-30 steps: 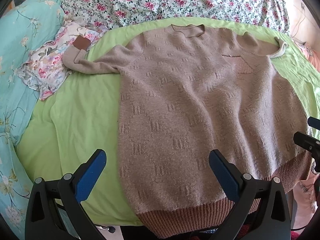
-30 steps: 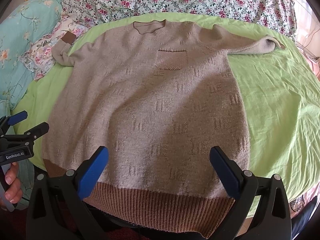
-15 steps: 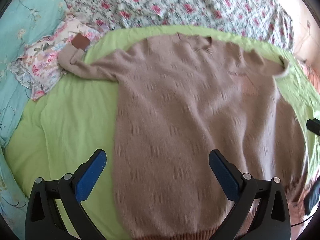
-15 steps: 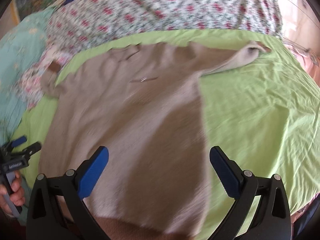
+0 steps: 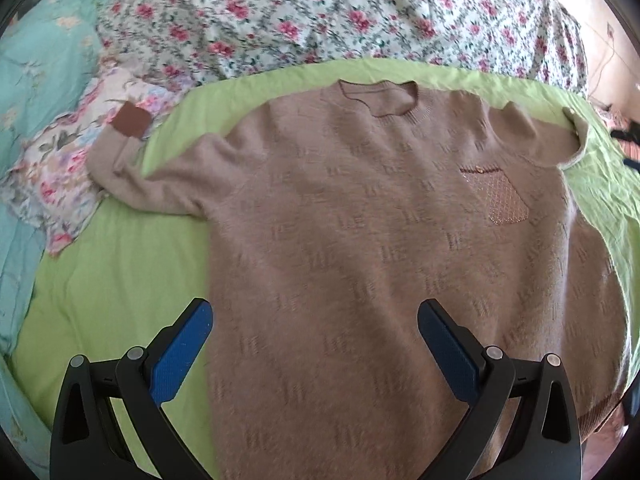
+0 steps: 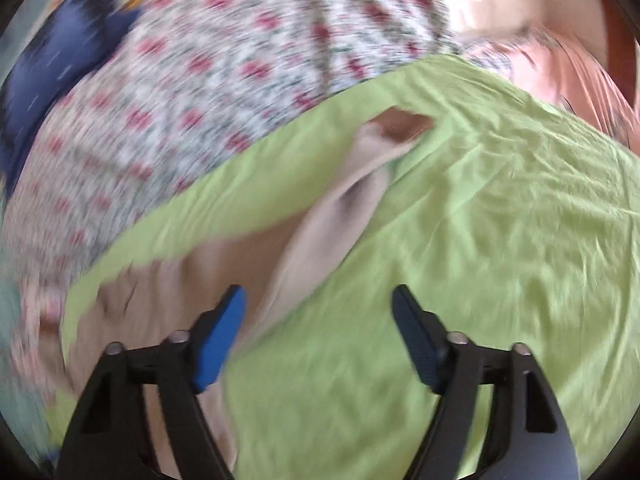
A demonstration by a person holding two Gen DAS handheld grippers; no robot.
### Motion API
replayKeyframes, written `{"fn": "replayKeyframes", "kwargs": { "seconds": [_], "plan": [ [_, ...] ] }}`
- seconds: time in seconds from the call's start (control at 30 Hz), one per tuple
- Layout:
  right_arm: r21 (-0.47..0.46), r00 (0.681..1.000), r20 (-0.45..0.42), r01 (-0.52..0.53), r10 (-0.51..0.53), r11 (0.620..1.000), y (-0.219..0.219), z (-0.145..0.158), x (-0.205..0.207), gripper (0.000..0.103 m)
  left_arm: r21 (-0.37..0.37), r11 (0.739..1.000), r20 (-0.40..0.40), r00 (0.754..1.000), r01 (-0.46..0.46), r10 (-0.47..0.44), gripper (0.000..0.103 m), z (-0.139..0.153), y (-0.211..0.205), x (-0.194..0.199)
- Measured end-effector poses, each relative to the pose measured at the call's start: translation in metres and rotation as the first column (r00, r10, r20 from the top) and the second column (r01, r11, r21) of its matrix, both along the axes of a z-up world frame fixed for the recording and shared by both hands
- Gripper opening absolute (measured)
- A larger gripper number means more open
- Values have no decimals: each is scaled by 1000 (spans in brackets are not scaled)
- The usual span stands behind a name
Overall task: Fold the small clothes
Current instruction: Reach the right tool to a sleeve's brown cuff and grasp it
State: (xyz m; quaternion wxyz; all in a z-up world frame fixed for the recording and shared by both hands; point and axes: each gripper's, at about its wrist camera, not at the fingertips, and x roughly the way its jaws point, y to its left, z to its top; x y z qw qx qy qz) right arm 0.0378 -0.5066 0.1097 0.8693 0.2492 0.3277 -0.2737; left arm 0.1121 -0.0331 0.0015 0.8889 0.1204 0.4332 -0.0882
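A beige knitted sweater point(image 5: 380, 240) lies flat, front up, on a light green sheet point(image 5: 120, 264). Its chest pocket point(image 5: 500, 196) sits at the right, and its left sleeve ends in a brown cuff point(image 5: 130, 122) resting on floral cloth. My left gripper point(image 5: 314, 344) hovers open over the sweater's lower body, nothing between its blue pads. In the blurred right wrist view, the sweater's right sleeve point(image 6: 340, 216) runs up to its cuff point(image 6: 404, 128). My right gripper point(image 6: 318, 340) hangs above the sleeve's base, its jaws closing with nothing pressed between them.
A quilt with pink flowers point(image 5: 320, 12) covers the far side of the bed. A turquoise blanket point(image 5: 32, 80) and a floral cloth point(image 5: 60, 168) lie at the left. Peach fabric point(image 6: 560, 72) shows past the bed's far right corner. Green sheet spreads right of the sleeve.
My left gripper moved up over the sweater, away from the hem. My right gripper swung right and rolled toward the right sleeve, and its jaws narrowed. The other gripper left both views.
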Motion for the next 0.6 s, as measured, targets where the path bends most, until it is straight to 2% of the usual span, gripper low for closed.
{"fn": "replayKeyframes", "kwargs": {
  "seconds": [0.23,0.47,0.53,0.57,0.6],
  "plan": [
    [11,987,-2,159,-159,987,-93,-11,49,55,-3,999,-38,999,36,-36,103,-14,-19,28],
    [83,963,16,266,-268,961,-163,-39,78,43,3,1000,-85,996,-13,13,103,-32,-16,52],
    [104,961,30,271,-275,957,-175,-47,84,29,8,1000,-102,994,-26,26,103,-38,-14,56],
    [108,961,38,269,-275,957,-178,-48,86,11,9,999,-111,993,-30,31,103,-41,-13,58],
    [107,963,56,257,-263,961,-177,-44,88,8,9,999,-119,992,-34,35,103,-44,-12,60]
  ]
}}
